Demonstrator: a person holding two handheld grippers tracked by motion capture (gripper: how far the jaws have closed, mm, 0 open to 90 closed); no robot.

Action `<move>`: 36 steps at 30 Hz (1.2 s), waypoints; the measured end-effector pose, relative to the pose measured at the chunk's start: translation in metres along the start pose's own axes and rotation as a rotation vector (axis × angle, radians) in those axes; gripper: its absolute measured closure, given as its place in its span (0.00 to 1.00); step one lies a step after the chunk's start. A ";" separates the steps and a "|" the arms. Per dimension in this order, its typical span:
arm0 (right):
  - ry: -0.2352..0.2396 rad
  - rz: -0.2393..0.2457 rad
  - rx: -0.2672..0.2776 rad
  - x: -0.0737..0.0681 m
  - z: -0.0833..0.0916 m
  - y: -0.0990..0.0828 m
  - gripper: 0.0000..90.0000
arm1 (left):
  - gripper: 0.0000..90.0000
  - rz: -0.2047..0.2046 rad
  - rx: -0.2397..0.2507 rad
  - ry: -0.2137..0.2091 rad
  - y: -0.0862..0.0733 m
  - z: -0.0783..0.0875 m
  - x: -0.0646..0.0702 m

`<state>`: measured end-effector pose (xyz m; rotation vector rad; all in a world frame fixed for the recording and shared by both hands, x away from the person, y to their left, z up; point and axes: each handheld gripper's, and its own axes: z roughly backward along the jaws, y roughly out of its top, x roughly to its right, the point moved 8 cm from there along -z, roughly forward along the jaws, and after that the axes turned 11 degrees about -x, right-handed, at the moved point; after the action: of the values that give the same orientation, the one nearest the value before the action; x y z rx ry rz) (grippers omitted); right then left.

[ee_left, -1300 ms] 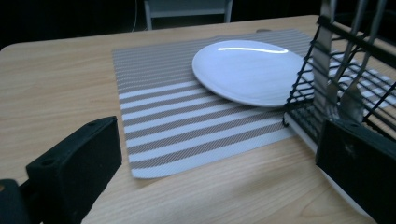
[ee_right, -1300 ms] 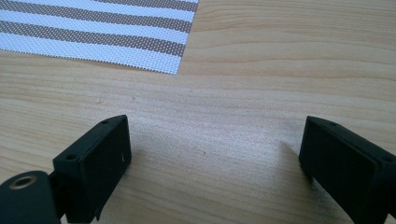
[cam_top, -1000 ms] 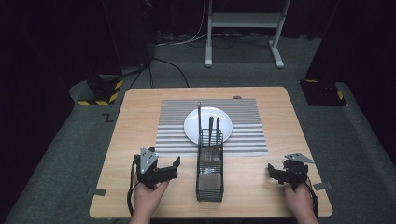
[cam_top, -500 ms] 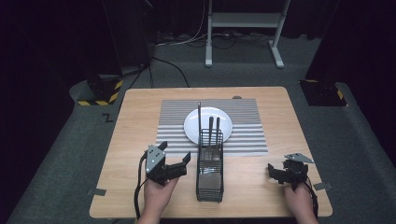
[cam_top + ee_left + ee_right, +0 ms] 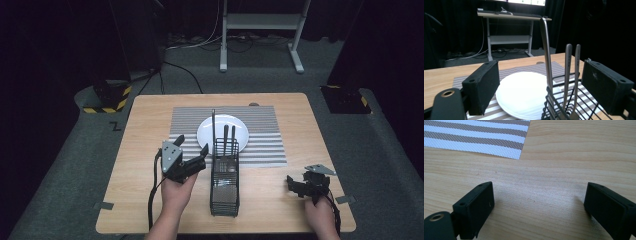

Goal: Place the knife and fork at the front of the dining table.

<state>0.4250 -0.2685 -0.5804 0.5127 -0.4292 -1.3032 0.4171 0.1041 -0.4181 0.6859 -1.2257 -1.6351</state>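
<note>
cutlery (image 5: 571,75) btwn left gripper (image 5: 541,85) jaws, untouched.

My left gripper (image 5: 192,150) is lifted up, and its jaws have just been closing a little. My right gripper (image 5: 295,185) sits low, jaws wide apart.
</note>
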 end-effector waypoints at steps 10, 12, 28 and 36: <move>0.002 0.001 -0.001 0.000 0.000 0.000 0.10 | 0.24 -0.020 -0.005 0.029 0.017 -0.027 0.009; 0.002 0.001 -0.001 0.000 0.000 0.000 0.10 | 0.31 -0.032 0.014 0.027 0.021 -0.031 0.012; 0.005 0.004 0.000 0.000 0.000 0.001 0.10 | 0.56 -0.031 0.033 0.085 0.034 -0.053 0.010; 0.005 0.003 0.000 0.000 0.000 0.001 0.10 | 0.65 -0.051 0.002 0.082 0.032 -0.060 0.014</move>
<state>0.4256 -0.2682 -0.5805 0.5149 -0.4260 -1.2985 0.4740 0.0649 -0.4073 0.7836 -1.1597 -1.6317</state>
